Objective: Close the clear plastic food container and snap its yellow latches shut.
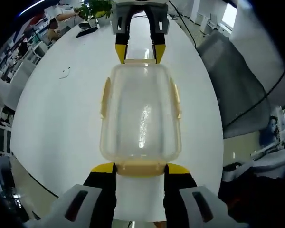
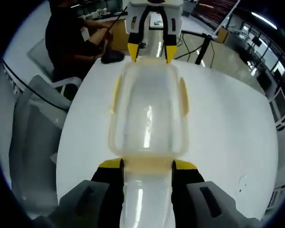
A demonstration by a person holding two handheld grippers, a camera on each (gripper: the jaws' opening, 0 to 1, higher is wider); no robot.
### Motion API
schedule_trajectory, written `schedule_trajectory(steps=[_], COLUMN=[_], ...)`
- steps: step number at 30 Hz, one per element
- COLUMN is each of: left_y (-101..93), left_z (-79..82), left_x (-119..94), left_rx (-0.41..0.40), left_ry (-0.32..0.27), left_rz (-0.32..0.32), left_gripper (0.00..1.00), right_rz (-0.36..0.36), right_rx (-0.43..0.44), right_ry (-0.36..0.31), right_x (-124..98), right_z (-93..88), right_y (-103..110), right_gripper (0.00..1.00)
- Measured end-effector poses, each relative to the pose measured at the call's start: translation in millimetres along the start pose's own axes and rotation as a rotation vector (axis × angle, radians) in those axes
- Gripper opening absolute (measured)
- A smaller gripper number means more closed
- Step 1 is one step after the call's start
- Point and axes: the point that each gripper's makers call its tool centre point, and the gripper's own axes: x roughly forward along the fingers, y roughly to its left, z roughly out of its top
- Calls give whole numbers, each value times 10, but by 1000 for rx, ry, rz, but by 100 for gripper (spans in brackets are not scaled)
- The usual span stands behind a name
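Fingertips, yellow on both tools, stand apart, one on each side of an end latch: the left gripper [image 1: 140,167] straddles the near latch [image 1: 140,168] at 6 o'clock in the left gripper view, and the right gripper [image 2: 147,164] straddles the opposite latch [image 2: 147,165] at 6 o'clock in the right gripper view. Whether the tips press the tabs or merely flank them cannot be told. Each tool faces the other, level and low, so each shows at 12 o'clock in the other's view. A white table [image 1: 57,123] spreads wide at 3 and 9 o'clock. Its curved edge and a grey chair [image 2: 33,142] lie off toward 8 o'clock in the right gripper view. Between the tools sits the clear container [image 1: 140,116], lid on, its yellow side latches [image 1: 105,97] lying along the long walls.
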Motion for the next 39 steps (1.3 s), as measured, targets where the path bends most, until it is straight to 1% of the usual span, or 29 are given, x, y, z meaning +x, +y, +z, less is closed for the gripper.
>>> schedule_trajectory(steps=[4, 6, 9, 14, 19, 26, 31, 39], left_y=[0, 3, 14, 23, 36, 27, -19, -37], left_z=[155, 245, 370, 625, 832, 1054, 1237, 1412], left_x=[-11, -5, 7, 66, 127, 217, 324, 490], left_rx=[2, 5, 11, 12, 24, 35, 53, 64], left_ry=[4, 5, 4, -9, -14, -18, -25, -37], left_rz=[-1, 1, 6, 7, 21, 12, 9, 3], left_gripper=[32, 32, 32, 32, 32, 32, 32, 32], right_rz=[3, 1, -3, -2, -5, -7, -6, -10], right_rx=[-3, -4, -2, 7, 16, 29, 38, 45], right_ry=[0, 3, 10, 16, 24, 29, 36, 48], right_x=[-126, -174, -283, -423, -490, -574, -619, -638], right_z=[-82, -153, -284, -484, -677, -889, -1094, -1309], right_y=[10, -2, 1, 11, 5, 36, 82, 115], right_gripper=[35, 35, 35, 35, 35, 35, 35, 35])
